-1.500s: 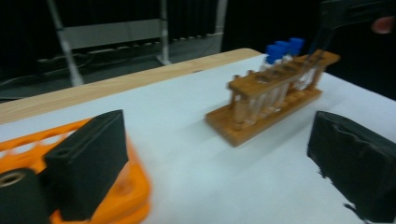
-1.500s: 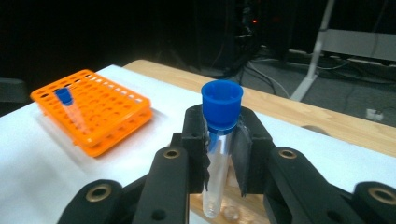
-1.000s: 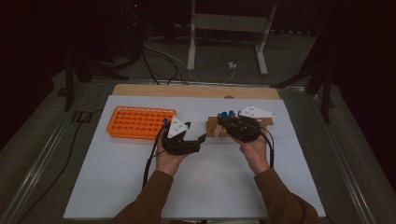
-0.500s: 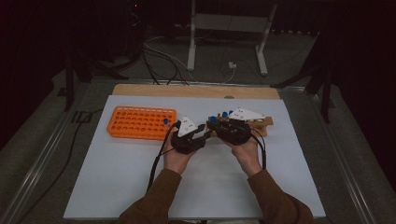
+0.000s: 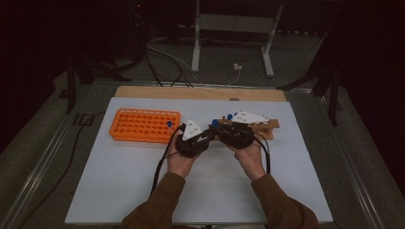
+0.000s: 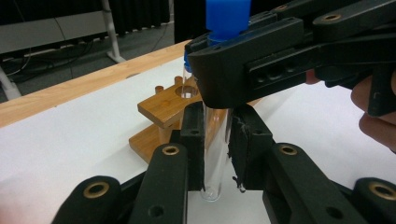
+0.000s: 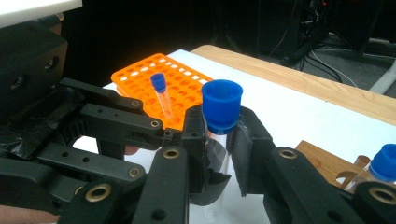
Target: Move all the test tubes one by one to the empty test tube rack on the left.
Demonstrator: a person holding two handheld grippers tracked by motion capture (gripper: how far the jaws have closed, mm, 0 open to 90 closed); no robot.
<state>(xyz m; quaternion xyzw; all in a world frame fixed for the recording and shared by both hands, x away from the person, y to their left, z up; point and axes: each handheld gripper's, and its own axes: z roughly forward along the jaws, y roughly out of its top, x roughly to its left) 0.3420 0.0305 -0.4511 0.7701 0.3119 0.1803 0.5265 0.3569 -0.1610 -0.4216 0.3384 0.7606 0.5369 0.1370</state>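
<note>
Above the white mat, my left gripper [image 6: 216,154] just closed onto the clear tube [image 6: 215,158], my right gripper [image 7: 218,140] clamped beneath its blue cap [image 7: 222,105].

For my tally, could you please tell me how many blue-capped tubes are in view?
3: held tube in left hand-held gripper and right hand-held gripper; second tube in orange rack; third tube in wooden rack. Others may be hidden.

I see a clear glass tube [image 6: 212,154] with a bright blue cap [image 7: 222,106]. My grippers' jaws are black, the rack [image 5: 143,125] orange with round holes, the stand [image 6: 170,105] brown wood, the mat [image 5: 119,186] white.
</note>
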